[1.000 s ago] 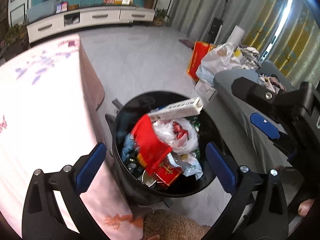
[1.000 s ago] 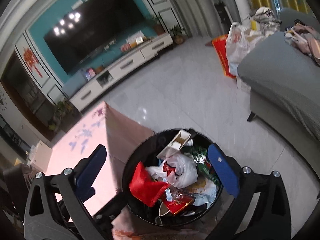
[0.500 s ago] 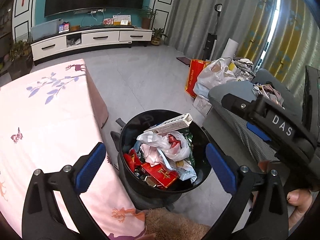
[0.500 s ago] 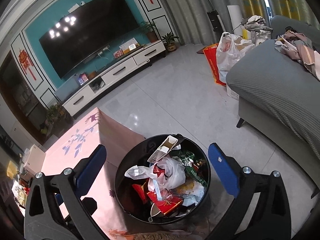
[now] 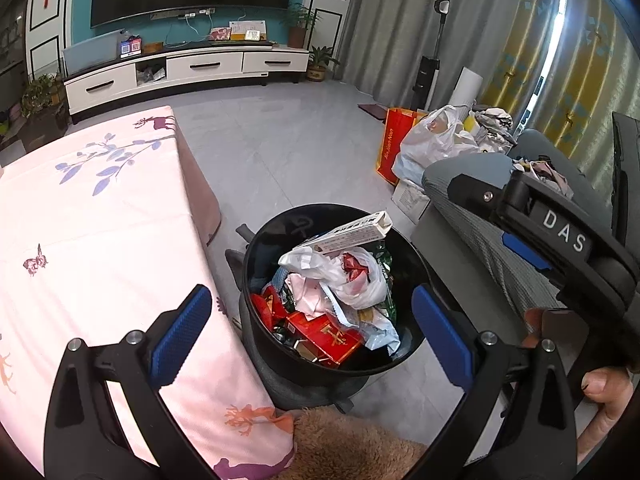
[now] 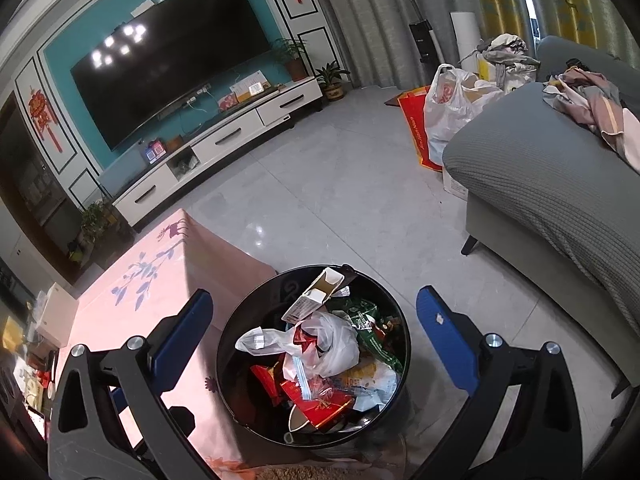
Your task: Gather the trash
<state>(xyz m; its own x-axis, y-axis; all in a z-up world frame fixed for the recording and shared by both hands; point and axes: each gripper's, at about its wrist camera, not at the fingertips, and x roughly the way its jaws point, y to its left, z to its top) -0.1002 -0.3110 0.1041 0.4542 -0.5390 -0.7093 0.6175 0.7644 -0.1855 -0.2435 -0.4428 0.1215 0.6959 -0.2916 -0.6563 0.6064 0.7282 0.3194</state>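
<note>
A round black trash bin (image 5: 256,252) (image 6: 228,344) stands on the floor beside the table, heaped with rubbish: a white plastic bag (image 5: 356,280) (image 6: 332,344), a long white carton (image 5: 352,232) (image 6: 316,296), red wrappers (image 5: 328,336) (image 6: 320,404) and a green packet (image 6: 372,332). My left gripper (image 5: 312,332) hovers above the bin, open, with nothing between its blue pads. My right gripper (image 6: 316,340) also hangs over the bin, open and empty. In the left wrist view the right gripper's black body (image 5: 560,236) reaches in from the right, held by a hand (image 5: 608,392).
A table under a pink printed cloth (image 5: 92,240) (image 6: 160,280) stands left of the bin. A grey sofa (image 6: 552,192) (image 5: 480,200) lies to the right with clothes on it. Bags (image 5: 432,148) sit on the floor behind. A brown fuzzy thing (image 5: 344,440) is below the bin.
Both grippers have risen and drawn back from the bin, which looks smaller and lower now. The red wrapper that stood up high a second ago lies down among the rubbish.
</note>
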